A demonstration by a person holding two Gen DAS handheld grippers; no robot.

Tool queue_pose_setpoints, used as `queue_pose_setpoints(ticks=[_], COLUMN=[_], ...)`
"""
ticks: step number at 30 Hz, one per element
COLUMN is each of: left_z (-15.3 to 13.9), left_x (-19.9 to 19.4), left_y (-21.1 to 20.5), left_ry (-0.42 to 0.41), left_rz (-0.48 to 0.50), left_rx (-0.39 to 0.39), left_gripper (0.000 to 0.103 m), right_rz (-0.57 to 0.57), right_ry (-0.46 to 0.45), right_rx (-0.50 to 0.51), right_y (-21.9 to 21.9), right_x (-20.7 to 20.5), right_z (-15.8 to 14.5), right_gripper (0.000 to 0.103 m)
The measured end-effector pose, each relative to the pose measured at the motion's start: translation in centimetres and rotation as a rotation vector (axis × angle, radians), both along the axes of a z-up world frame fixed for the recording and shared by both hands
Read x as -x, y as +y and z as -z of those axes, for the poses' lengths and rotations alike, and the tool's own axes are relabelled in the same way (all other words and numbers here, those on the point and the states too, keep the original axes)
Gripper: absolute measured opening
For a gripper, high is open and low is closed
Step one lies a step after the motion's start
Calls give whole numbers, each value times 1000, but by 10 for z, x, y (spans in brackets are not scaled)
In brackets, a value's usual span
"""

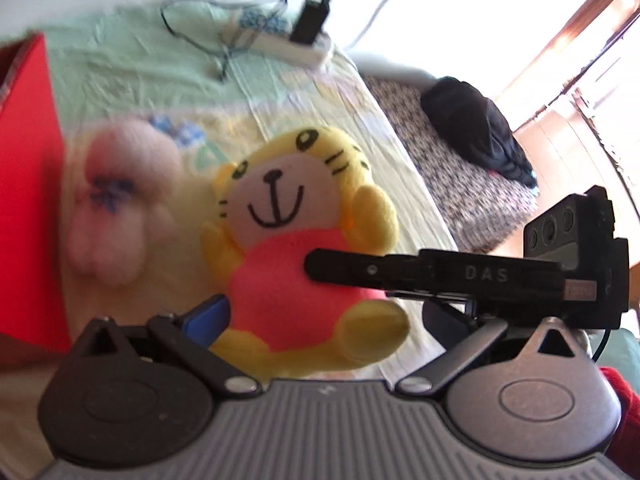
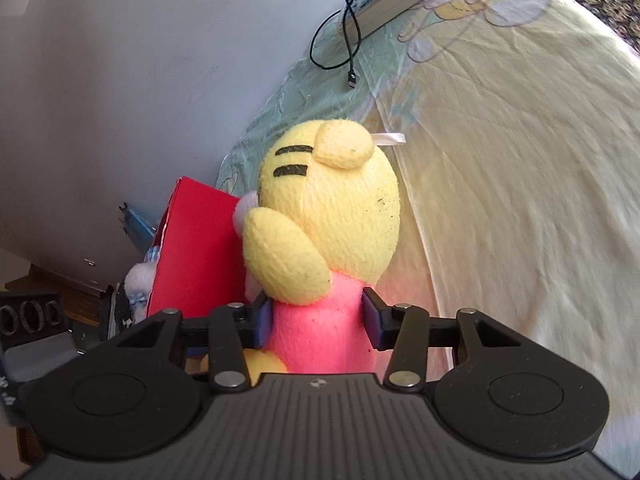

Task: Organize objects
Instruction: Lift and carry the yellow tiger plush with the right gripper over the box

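A yellow tiger plush [image 1: 280, 200] in a pink shirt sits upright on the pale yellow bedsheet [image 1: 400, 184], facing the left wrist camera. My right gripper [image 2: 316, 320] is shut on its pink body [image 2: 320, 336] from behind, a blue pad pressed on each side. In the left wrist view one black finger [image 1: 344, 270] of it lies across the toy's belly. My left gripper [image 1: 326, 312] stands open just in front of the toy's legs, jaws wide apart, its right finger partly hidden behind the right gripper. A blurred pink fluffy toy [image 1: 120, 208] lies left of the tiger.
A red box [image 1: 28, 184] stands at the left, next to the wall [image 2: 120, 80], with a white fluffy toy [image 2: 138, 280] beside it. A white power strip [image 1: 280, 40] with a black charger and cable lies at the sheet's far end. A black bundle [image 1: 480, 132] rests on the patterned cover.
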State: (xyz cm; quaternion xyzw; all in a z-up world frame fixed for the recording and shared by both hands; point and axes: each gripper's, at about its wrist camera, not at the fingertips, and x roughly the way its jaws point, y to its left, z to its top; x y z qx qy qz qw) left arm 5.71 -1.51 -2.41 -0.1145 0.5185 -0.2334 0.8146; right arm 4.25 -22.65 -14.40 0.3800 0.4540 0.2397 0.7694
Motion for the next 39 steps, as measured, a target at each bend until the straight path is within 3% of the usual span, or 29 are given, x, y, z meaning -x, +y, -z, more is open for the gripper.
queue_pose_setpoints(ticks=[5,10,17,22,39], left_z=[19,24,-1,-27,-95], left_x=[6,17,43,58,88], left_y=[-7,-13,-16,5,145], left_ry=[93,99,-33,-129,-335], left_rz=[39,61,91,69,0], left_rx=[35,22,-21,-15,-16], left_gripper=[102,100,99,99,99], right_rz=[17,14,11,9,-23], right_ry=[13,3,-95,-168,-338], right_rx=[-6,-14,4,-6,-18], right_y=[-5,-2,11,29,160], right_x=[22,36,49,53,47], right_z=[6,2,-21,-43,-102], right_gripper=[48,48,48,48,48])
